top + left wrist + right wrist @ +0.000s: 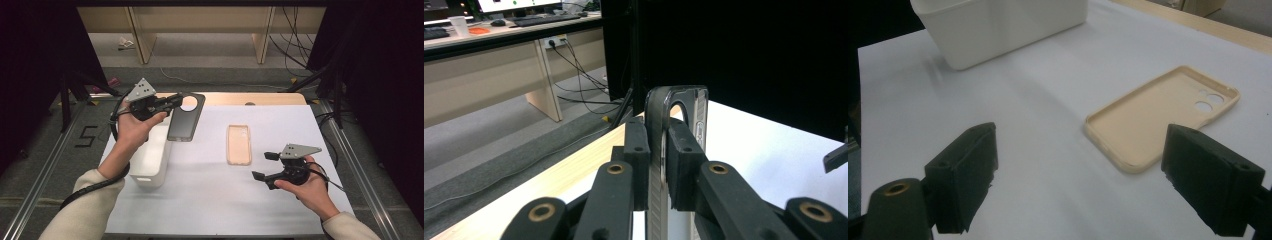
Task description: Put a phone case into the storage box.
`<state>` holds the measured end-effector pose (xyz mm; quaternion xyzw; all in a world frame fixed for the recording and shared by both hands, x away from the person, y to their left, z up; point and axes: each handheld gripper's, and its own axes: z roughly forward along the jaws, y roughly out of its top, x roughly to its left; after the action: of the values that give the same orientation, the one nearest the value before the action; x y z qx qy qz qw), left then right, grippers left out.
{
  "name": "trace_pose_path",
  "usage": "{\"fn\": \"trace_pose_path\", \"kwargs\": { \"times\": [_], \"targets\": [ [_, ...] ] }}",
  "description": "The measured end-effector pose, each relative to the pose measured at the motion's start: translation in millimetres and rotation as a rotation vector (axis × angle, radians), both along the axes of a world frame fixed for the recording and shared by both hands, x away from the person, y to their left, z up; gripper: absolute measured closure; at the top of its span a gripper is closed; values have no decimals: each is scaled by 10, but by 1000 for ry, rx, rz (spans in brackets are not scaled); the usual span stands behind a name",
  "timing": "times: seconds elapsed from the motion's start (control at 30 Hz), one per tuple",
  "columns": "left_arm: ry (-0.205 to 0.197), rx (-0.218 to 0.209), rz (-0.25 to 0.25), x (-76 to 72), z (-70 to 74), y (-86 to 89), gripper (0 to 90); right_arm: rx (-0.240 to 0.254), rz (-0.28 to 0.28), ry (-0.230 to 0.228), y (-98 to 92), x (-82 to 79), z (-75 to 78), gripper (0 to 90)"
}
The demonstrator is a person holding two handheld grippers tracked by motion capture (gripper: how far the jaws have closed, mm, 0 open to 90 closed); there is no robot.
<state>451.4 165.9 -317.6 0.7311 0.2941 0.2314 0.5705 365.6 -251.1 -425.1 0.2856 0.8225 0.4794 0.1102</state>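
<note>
Dark phone case (185, 119) held in the air over the far-left part of the white mat (210, 195), above the far end of the white bin (151, 162). Large round camera cutout near its far end. Left gripper (176, 100) clamped on the case's edge beside the cutout; in the left gripper view the case (676, 120) stands edge-on between the two pads (637, 150), both pressing on it. Left hand (132, 125) lifted above the bin. Beige phone case (238, 144) lies flat on the mat, inside facing up, well apart from the dark one, nothing touching it. Right gripper (265, 165) sits just right of and nearer than the beige case, jaws spread wide, holding nothing; in the right gripper view the beige case (1160, 117) lies beyond the gap, the bin (998, 25) farther off. Right hand (307, 187) low over the mat. Wooden table edge (260, 98) shows past the mat.
</note>
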Motion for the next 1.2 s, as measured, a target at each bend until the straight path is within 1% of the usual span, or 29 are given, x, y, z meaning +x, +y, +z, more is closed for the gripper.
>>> {"fn": "trace_pose_path", "kwargs": {
  "times": [0.1, 0.43, 0.67, 0.8, 0.97, 1.2],
  "targets": [
    [-4, 10, 9, 21, 7, 59, 807, 1, -1, 1, -6, 0, 1, 159],
    [-23, 13, 31, 77, 45, 232, 807, -1, -2, 2, -9, -3, -1, 160],
    [-29, 17, 43, 101, 66, 307, 807, -1, -2, 4, -9, -2, -3, 160],
    [-42, 26, 51, 125, 76, 362, 807, 0, -2, 5, -9, -1, -6, 160],
    [-49, 27, 60, 160, 74, 422, 807, -1, -2, 5, -13, 3, -11, 160],
    [-48, 41, 80, 222, 48, 509, 807, 0, -3, 6, -15, 5, -13, 161]
  ]
}}
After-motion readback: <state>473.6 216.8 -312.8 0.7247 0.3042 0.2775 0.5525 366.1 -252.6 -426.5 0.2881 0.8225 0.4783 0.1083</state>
